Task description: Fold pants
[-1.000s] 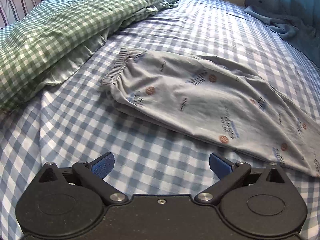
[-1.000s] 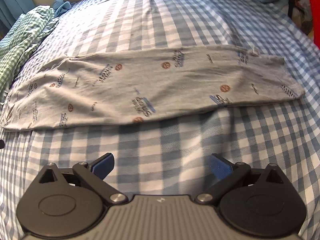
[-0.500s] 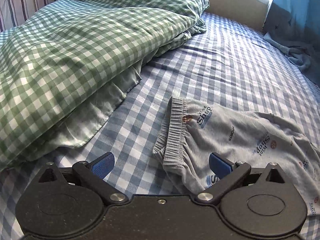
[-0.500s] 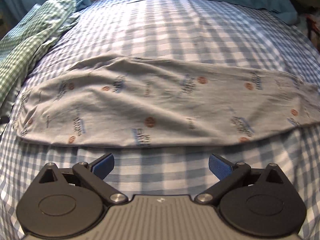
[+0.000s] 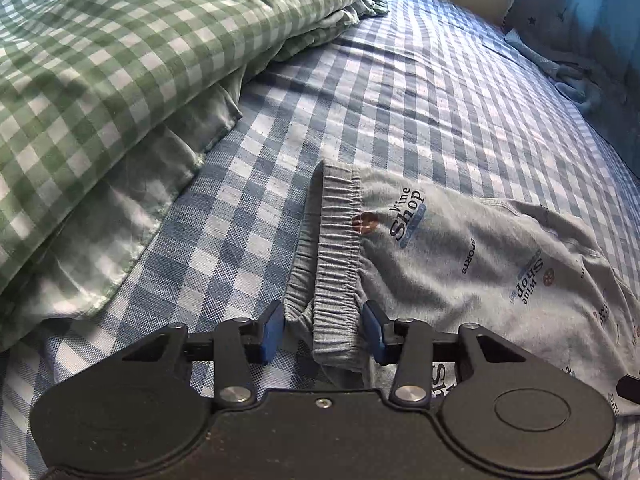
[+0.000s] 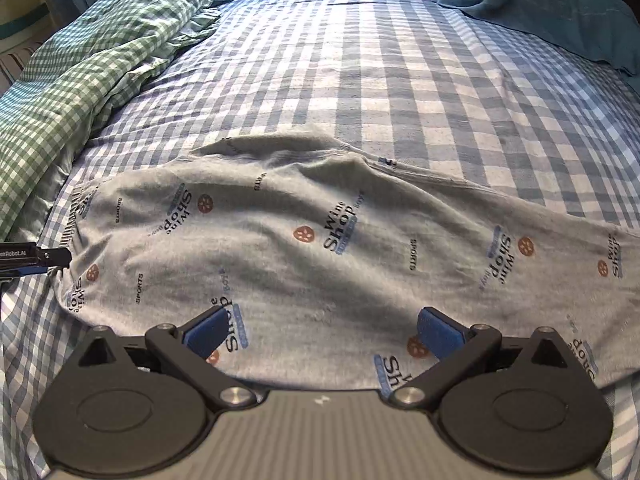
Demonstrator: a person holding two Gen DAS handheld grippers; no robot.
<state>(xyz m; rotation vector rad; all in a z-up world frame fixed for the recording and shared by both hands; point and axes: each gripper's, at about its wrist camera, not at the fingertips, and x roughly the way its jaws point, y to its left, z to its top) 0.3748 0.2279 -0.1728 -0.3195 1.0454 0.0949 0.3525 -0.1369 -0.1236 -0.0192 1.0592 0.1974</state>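
Grey printed pants (image 6: 320, 248) lie folded lengthwise across the blue checked bed, waistband to the left. In the left wrist view the ribbed waistband (image 5: 338, 240) runs down between my left gripper's fingers. My left gripper (image 5: 323, 330) has narrowed around the waistband's near corner, with small gaps at both blue pads. It also shows at the left edge of the right wrist view (image 6: 36, 258). My right gripper (image 6: 322, 330) is wide open and empty, low over the pants' near edge at mid length.
A green checked duvet (image 5: 120, 60) is bunched along the left of the bed. A blue blanket (image 6: 540, 4) lies at the far right. The blue checked sheet (image 6: 400, 72) stretches beyond the pants.
My left gripper moved in onto the waistband corner and its fingers closed partway around it. My right gripper came closer and lower over the pants' near edge, still wide open.
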